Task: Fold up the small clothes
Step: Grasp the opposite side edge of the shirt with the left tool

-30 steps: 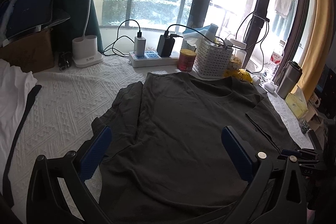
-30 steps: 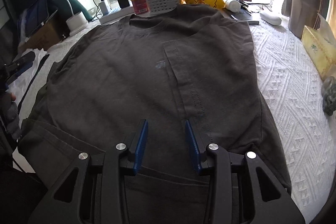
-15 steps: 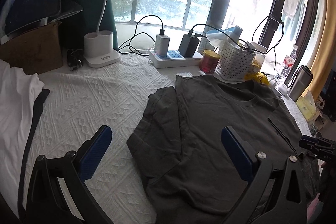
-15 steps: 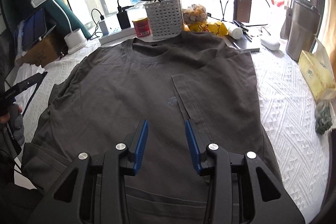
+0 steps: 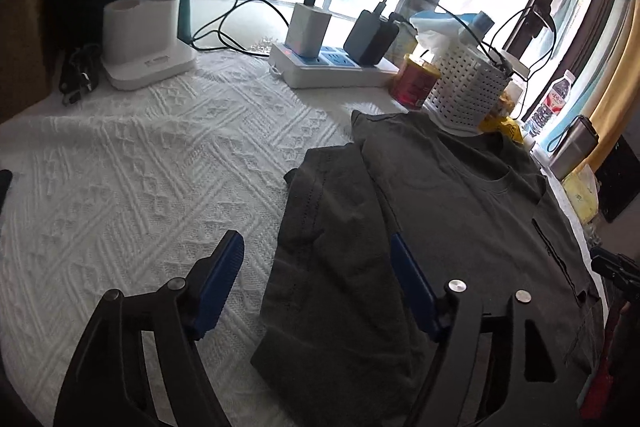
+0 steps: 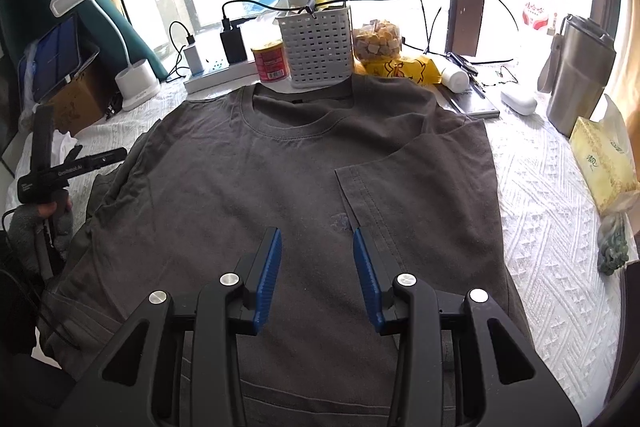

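A dark grey T-shirt (image 6: 280, 179) lies flat on the white textured cloth (image 5: 140, 167), neck toward the window. Its right sleeve (image 6: 420, 179) is folded in over the chest. Its left sleeve (image 5: 320, 227) lies rumpled beside the body in the left wrist view. My left gripper (image 5: 316, 247) is open and empty, hovering over that left sleeve edge. It shows from the side in the right wrist view (image 6: 76, 163). My right gripper (image 6: 316, 235) is open and empty above the shirt's middle, near the folded sleeve's hem.
Along the window stand a white lamp base (image 5: 140, 35), a power strip with chargers (image 5: 328, 63), a red can (image 6: 272, 61), a white basket (image 6: 318, 43), snack bags (image 6: 400, 67) and a steel tumbler (image 6: 576, 75). A tissue box (image 6: 604, 151) sits at right.
The left gripper swung left, from over the shirt's body to its left sleeve edge, and its jaws narrowed. The right gripper lifted and pulled back, still open.
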Demonstrator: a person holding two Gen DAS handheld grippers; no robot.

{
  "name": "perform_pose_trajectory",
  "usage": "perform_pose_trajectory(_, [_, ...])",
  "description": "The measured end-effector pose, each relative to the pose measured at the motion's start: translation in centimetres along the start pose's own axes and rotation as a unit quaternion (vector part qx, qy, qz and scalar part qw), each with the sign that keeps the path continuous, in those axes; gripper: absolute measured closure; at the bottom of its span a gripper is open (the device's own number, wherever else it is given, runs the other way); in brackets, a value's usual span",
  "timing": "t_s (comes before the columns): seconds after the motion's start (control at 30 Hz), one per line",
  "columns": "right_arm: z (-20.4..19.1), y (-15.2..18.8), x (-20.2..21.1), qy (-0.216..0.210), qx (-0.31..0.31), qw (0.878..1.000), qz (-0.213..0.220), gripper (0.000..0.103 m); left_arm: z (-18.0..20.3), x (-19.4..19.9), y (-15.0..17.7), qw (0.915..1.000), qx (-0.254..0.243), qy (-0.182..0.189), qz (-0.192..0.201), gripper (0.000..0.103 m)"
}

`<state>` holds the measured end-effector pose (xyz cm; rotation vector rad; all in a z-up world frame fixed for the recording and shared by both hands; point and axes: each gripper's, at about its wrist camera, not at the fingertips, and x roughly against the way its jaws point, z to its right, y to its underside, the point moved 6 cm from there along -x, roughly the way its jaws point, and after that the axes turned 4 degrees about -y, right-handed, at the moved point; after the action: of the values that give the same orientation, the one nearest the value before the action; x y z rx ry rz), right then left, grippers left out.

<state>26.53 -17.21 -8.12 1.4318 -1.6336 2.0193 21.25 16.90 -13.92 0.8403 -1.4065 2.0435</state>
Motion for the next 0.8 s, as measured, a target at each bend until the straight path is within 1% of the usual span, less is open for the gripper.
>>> perform_pose_trajectory(0.03, [0.1, -0.1, -0.1, 0.0, -0.001, 1.0, 0.0, 0.063, 0.2, -0.4, 0.2, 0.9999, -0.002, 0.007, -0.011, 0.028])
perform_pose_trajectory(0.07, [0.2, -0.1, -0.2, 0.0, -0.002, 1.0, 0.0, 0.063, 0.5, -0.4, 0.1, 0.9999, -0.01, 0.004, -0.007, 0.028])
perform_pose_trajectory(0.13, [0.4, -0.1, -0.4, 0.0, -0.006, 1.0, -0.002, 0.063, 0.9, -0.7, 0.1, 0.9996, -0.022, 0.008, -0.013, 0.028])
perform_pose_trajectory(0.17, [0.5, 0.0, -0.4, -0.001, -0.008, 1.0, -0.002, 0.063, 1.0, -0.8, 0.0, 0.9995, -0.025, 0.008, -0.015, 0.034])
perform_pose_trajectory(0.2, [0.6, 0.0, -0.5, -0.003, -0.01, 1.0, -0.002, 0.063, 1.1, -0.8, 0.1, 0.9994, -0.027, 0.009, -0.017, 0.042])
perform_pose_trajectory(0.23, [0.7, 0.0, -0.6, -0.005, -0.012, 1.0, -0.002, 0.063, 1.0, -0.9, 0.0, 0.9993, -0.031, 0.002, -0.02, 0.056])
perform_pose_trajectory(0.27, [0.8, 0.0, -0.6, -0.007, -0.013, 1.0, -0.002, 0.063, 0.9, -0.9, 0.0, 0.9992, -0.033, -0.003, -0.02, 0.072])
perform_pose_trajectory(0.3, [0.9, 0.1, -0.7, -0.009, -0.014, 1.0, -0.002, 0.063, 0.8, -1.0, 0.2, 0.9992, -0.031, 0.002, -0.027, 0.084])
perform_pose_trajectory(0.33, [0.9, 0.1, -0.7, -0.012, -0.014, 1.0, -0.001, 0.063, 0.5, -1.0, 0.3, 0.9992, -0.023, 0.009, -0.031, 0.091])
perform_pose_trajectory(0.37, [1.0, 0.1, -0.7, -0.014, -0.015, 1.0, -0.001, 0.063, 0.2, -0.8, 0.5, 0.9995, -0.013, 0.01, -0.028, 0.093])
perform_pose_trajectory(0.4, [1.1, 0.1, -0.7, -0.016, -0.016, 1.0, 0.0, 0.063, -0.2, -0.5, 0.5, 0.9997, -0.006, 0.004, -0.024, 0.093])
perform_pose_trajectory(0.47, [1.4, 0.2, -0.7, -0.018, -0.019, 1.0, 0.001, 0.063, -0.8, 0.2, 0.6, 0.9997, 0.004, -0.021, -0.008, 0.094])
perform_pose_trajectory(0.63, [2.3, 0.5, -0.3, -0.025, -0.029, 0.999, 0.006, 0.063, -1.8, 1.9, 0.8, 0.997, 0.039, -0.063, 0.024, 0.094])
perform_pose_trajectory(0.8, [3.2, 0.9, -0.1, -0.035, -0.035, 0.999, 0.009, 0.063, -1.1, 2.4, 1.3, 0.9935, 0.033, -0.102, 0.039, 0.094])
